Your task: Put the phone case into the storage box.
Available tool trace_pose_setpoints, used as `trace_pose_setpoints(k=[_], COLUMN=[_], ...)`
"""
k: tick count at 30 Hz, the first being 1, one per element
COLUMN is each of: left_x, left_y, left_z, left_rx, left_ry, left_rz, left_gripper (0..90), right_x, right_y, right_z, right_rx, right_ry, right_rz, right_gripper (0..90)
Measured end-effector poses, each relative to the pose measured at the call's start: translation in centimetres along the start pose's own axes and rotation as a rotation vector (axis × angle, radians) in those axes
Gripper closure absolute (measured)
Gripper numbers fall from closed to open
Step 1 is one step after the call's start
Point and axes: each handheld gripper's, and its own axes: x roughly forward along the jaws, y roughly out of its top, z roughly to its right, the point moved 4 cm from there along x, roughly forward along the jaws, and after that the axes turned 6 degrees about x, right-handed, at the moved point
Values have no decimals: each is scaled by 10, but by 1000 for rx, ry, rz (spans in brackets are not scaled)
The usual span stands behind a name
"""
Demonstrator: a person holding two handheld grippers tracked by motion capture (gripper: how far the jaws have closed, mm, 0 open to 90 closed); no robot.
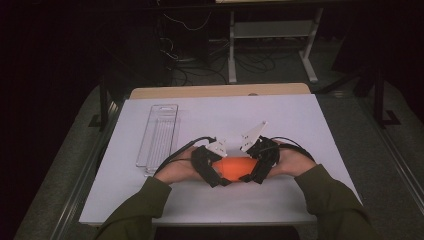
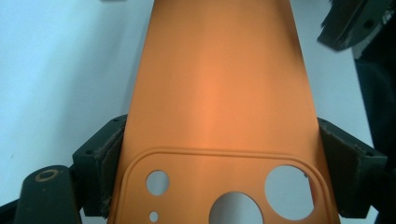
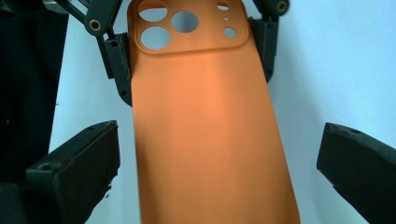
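An orange phone case (image 1: 235, 169) with round camera cut-outs hangs just above the white table between my two hands. My left gripper (image 1: 220, 175) is shut on its camera end, and its pads (image 2: 108, 151) press both long edges of the case (image 2: 217, 93). In the right gripper view the same grip shows at the top, left gripper (image 3: 194, 51) on the case (image 3: 205, 126). My right gripper (image 1: 252, 172) faces it from the other end. Its jaws stand wide, one on each side of the case, with white table showing in both gaps; right gripper (image 3: 219, 140) is open.
A clear ribbed plastic tray (image 1: 160, 135) lies lengthwise on the left part of the white table (image 1: 300, 115). A wooden strip (image 1: 220, 91) borders the far edge. Behind it stand a white desk frame (image 1: 272, 30) and loose cables on the floor.
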Motion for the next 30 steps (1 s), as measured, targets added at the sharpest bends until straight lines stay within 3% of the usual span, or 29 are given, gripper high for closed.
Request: trace_pose_setpoints(k=[5, 10, 17, 21, 30], left_x=[-1, -2, -2, -3, -5], left_y=[-3, -5, -8, -10, -12], left_z=[-1, -2, -5, -8, -12], left_rx=[-55, -78, -145, -170, -211], left_ry=[43, 72, 116, 135, 173], left_rz=[14, 1, -9, -17, -24], left_gripper=[149, 149, 150, 150, 150], right_x=[-6, -9, -10, -13, -13], right_y=[-5, -9, -17, -20, -31], right_z=[7, 11, 15, 17, 21], right_rx=[32, 60, 105, 115, 201], right_ry=[-25, -36, -53, -77, -131], right_rz=[22, 30, 29, 42, 68], right_gripper=[0, 0, 0, 0, 0])
